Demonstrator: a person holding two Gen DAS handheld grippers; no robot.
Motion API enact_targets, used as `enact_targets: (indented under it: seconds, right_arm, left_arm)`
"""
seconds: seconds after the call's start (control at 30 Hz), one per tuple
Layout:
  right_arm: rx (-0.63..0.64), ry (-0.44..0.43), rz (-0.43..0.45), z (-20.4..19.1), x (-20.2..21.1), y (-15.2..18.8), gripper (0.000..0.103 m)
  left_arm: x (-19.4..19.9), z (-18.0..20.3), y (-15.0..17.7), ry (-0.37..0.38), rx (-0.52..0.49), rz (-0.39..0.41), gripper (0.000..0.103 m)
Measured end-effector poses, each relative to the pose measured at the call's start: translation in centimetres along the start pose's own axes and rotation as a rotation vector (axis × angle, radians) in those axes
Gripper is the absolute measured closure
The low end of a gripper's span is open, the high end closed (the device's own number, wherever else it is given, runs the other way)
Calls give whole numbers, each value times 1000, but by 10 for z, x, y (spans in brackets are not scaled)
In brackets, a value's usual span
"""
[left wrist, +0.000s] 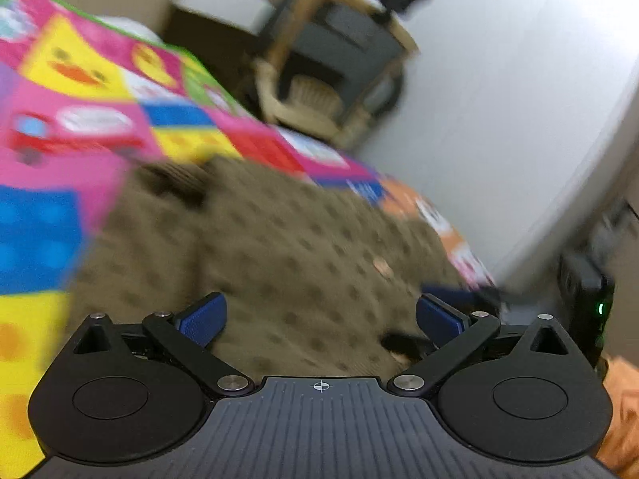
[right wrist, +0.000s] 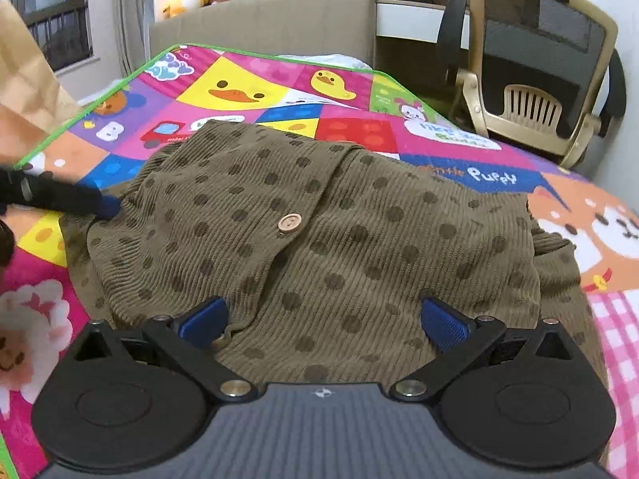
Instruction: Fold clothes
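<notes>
Corduroy garment (right wrist: 319,239), olive-brown, ribbed, printed with darker round dots, lies in a folded heap on a bright play mat (right wrist: 247,80) patterned with ducks, a red car and lettered squares. 1 pale wooden button (right wrist: 289,222) sits on a placket edge running diagonally from upper right to lower left. Long axis of the heap runs roughly left to right across the right wrist view; a looser fold trails off at its right side. Mat has a green border and covers a bed with a beige padded headboard (right wrist: 263,20). Mesh-backed office chair (right wrist: 539,52) stands beyond the bed's right side.

Right gripper (right wrist: 321,319): jaws spread wide, blue ribbed pads on black linkage arms, hovering low over the near edge of the garment, nothing between them.

Left gripper (left wrist: 321,319): jaws likewise wide apart and holding nothing, tilted, aimed across the garment (left wrist: 279,247); that view is motion-blurred. From the right wrist camera its blue tip (right wrist: 108,205) reaches in from the left to the garment's left edge; contact cannot be judged.
</notes>
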State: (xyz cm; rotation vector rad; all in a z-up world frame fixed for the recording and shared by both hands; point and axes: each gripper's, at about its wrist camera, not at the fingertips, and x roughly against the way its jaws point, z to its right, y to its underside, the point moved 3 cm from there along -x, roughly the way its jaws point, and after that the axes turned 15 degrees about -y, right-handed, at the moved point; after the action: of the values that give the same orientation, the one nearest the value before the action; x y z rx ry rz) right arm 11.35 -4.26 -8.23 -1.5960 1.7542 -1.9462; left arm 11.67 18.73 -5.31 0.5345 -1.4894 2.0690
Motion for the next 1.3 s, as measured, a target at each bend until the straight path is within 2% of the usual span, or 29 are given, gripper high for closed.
enact_targets:
  seconds: [0.1,0.23,0.3,0.33,0.37,0.43,0.5,0.53,0.57,0.6,0.63,0.67,0.77,0.87,0.97,1.03,1.13,1.2,1.27,1.3]
  right_arm:
    - [4,2,4,0,0,1,0]
    - [4,4,11,-1,0,2,0]
    - [4,5,13,-1,0,2,0]
    - [4,5,14,-2,0,2,0]
    - [4,6,14,-2,0,2,0]
    - [4,7,16,-2,0,2,0]
    - [2,6,18,-2,1,2,0]
    - [2,7,18,-2,1,2,0]
    - [1,7,19,-2,1,2,0]
    - [1,8,20,-2,1,2,0]
    - [3,10,20,-2,1,2,0]
    - [7,12,20,-3,2,2,0]
    - [39,15,52,-12,10,-2,0]
    - [116,-93,135,-43,24,-14,0]
    - [262,-139,132,-89,16,-28,0]
    - [327,-183,85,-116,-4,-34,0]
    - [437,-161,27,-141,-28,-35,1]
    - [451,-139,29,-141,-29,-35,1]
    - [404,-134,45,-127,-17,-32,1]
    - [380,-125,52,-119,-11,-31,1]
  left_arm:
    - [21,-29,-7,-149,38,73,0]
    - [21,-67,-6,-267,133,26,1]
    - [14,-71,-1,-289,135,-9,6]
    - [9,-70,1,-297,125,-23,18]
    - [5,-70,3,-304,116,-36,25]
    - [-2,-66,5,-316,98,-45,23]
    - [-5,-62,5,-325,88,-35,25]
    - [-7,-61,5,-329,82,-29,39]
    - [-5,-59,5,-335,76,-24,58]
    - [-4,-58,5,-340,70,-19,67]
    - [-1,-59,3,-317,81,-12,87]
    - [2,-60,2,-295,92,-6,91]
    - [14,-56,-4,-251,93,33,91]
    - [20,-53,-11,-204,104,47,91]
    - [18,-51,-20,-153,120,42,93]
    - [17,-47,-25,-108,124,35,93]
    - [16,-48,-29,-119,140,32,93]
    - [22,-56,-29,-158,138,40,84]
    - [26,-62,-24,-211,111,40,43]
    - [27,-65,-20,-238,94,37,37]
